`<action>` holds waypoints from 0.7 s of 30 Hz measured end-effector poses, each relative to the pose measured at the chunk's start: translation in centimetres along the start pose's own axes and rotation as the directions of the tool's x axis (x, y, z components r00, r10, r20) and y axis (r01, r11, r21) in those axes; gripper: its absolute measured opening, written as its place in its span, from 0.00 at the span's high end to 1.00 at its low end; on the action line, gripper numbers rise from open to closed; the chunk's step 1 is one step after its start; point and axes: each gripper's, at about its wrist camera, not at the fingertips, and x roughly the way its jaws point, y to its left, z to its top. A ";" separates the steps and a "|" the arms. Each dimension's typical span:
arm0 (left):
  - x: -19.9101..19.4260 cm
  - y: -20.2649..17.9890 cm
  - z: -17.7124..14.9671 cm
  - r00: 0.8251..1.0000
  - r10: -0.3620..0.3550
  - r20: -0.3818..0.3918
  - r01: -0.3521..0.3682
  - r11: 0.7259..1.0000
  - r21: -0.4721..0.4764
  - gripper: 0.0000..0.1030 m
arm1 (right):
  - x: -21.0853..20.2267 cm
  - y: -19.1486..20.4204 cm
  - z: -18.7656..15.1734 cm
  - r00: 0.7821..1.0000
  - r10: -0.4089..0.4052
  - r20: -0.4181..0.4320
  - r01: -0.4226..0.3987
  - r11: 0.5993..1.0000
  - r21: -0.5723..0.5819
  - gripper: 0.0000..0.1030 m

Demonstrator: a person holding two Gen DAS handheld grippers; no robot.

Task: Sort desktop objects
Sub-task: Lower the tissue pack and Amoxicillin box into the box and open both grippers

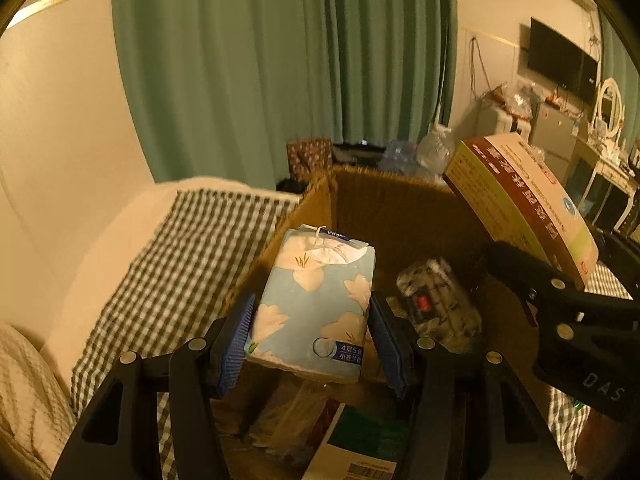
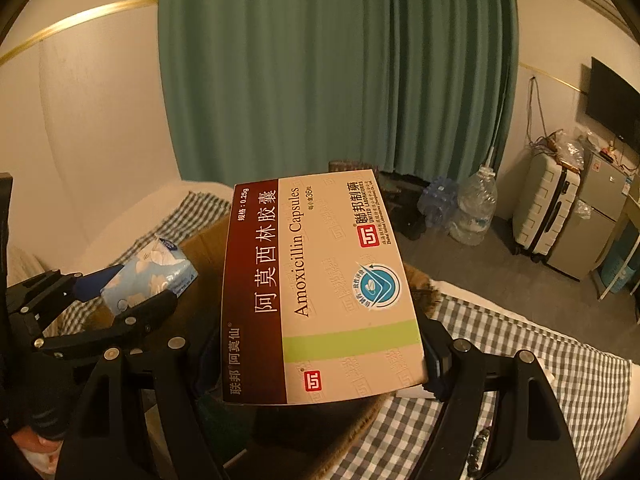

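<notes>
tissue pack (image 1: 316,304) above cardboard box (image 1: 400,208), medicine carton (image 2: 320,288) to its right, checked cloth (image 1: 168,276) left of box

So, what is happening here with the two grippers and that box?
A person is sorting things into an open cardboard box that sits on a checked cloth. The left gripper is shut on a blue flowered tissue pack, held over the box. The right gripper is shut on an amoxicillin capsule carton, also over it. Other items already lie inside.
</notes>
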 end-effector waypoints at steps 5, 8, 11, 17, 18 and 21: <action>1.9 0.4 -0.3 0.998 0.019 -0.064 -0.019 1.000 -0.003 0.44 | 2.7 0.3 -0.4 0.998 0.004 -0.069 -0.005 1.000 -0.017 0.25; 2.1 0.6 -0.3 0.997 0.009 -0.079 -0.011 1.000 -0.018 0.44 | 4.1 0.4 -0.7 0.994 -0.001 -0.112 -0.002 1.000 -0.025 0.25; 2.5 0.7 -0.3 0.996 0.002 -0.091 -0.005 1.000 -0.029 0.44 | 5.2 1.0 -1.3 0.988 -0.004 -0.156 -0.001 0.999 -0.033 0.25; 2.6 0.8 0.0 0.996 -0.001 -0.088 0.000 1.000 -0.022 0.43 | 6.0 0.5 -1.2 0.983 -0.009 -0.183 0.001 0.999 -0.045 0.27; 2.5 0.8 0.1 0.997 0.001 -0.084 -0.003 1.000 -0.023 0.41 | 6.0 0.2 -1.1 0.984 -0.011 -0.179 0.002 0.999 -0.046 0.27; 2.2 1.1 0.2 0.997 0.004 -0.072 -0.007 0.999 -0.044 0.30 | 5.4 -0.1 -0.9 0.990 -0.020 -0.138 0.015 0.999 -0.038 0.27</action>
